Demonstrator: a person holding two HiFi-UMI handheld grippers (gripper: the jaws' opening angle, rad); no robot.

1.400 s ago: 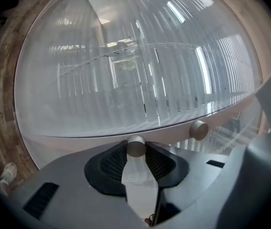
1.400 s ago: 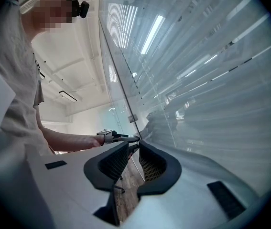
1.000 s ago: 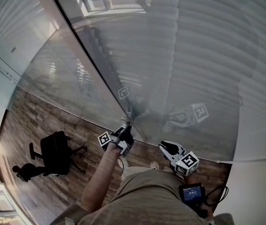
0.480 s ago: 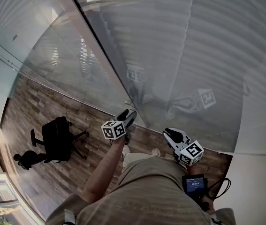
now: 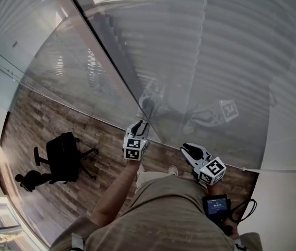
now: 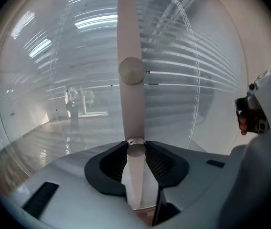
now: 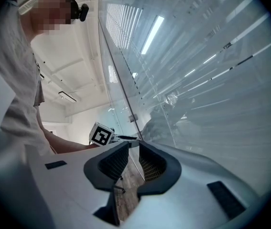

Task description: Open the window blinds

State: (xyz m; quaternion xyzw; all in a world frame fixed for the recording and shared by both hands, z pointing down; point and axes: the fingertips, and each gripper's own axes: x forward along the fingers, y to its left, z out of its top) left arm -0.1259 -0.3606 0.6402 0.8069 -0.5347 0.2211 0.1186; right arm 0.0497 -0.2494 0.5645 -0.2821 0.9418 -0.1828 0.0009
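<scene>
Grey horizontal blinds (image 5: 231, 51) hang behind a glass wall (image 5: 85, 72) and fill the left gripper view too (image 6: 197, 80). A pale, thin tilt wand (image 6: 131, 37) runs straight up from my left gripper (image 6: 135, 150), with a round joint partway up. It passes between both pads, which press on it; the jaws have just been closing on it. In the head view the left gripper (image 5: 141, 124) sits at the wand's lower end (image 5: 140, 114). My right gripper (image 5: 185, 148) stands open and empty near the glass, to the right of the left one (image 7: 131, 160).
A black office chair (image 5: 61, 163) stands on the wood floor (image 5: 38, 129) to the left. The person's legs (image 5: 163, 213) are below the grippers, with a small screen device (image 5: 216, 205) at the waist. A white wall (image 5: 288, 213) is at the right.
The left gripper has rolled about the wand: its marker cube, earlier out to the left, now faces up toward the head camera. The right gripper has hardly moved.
</scene>
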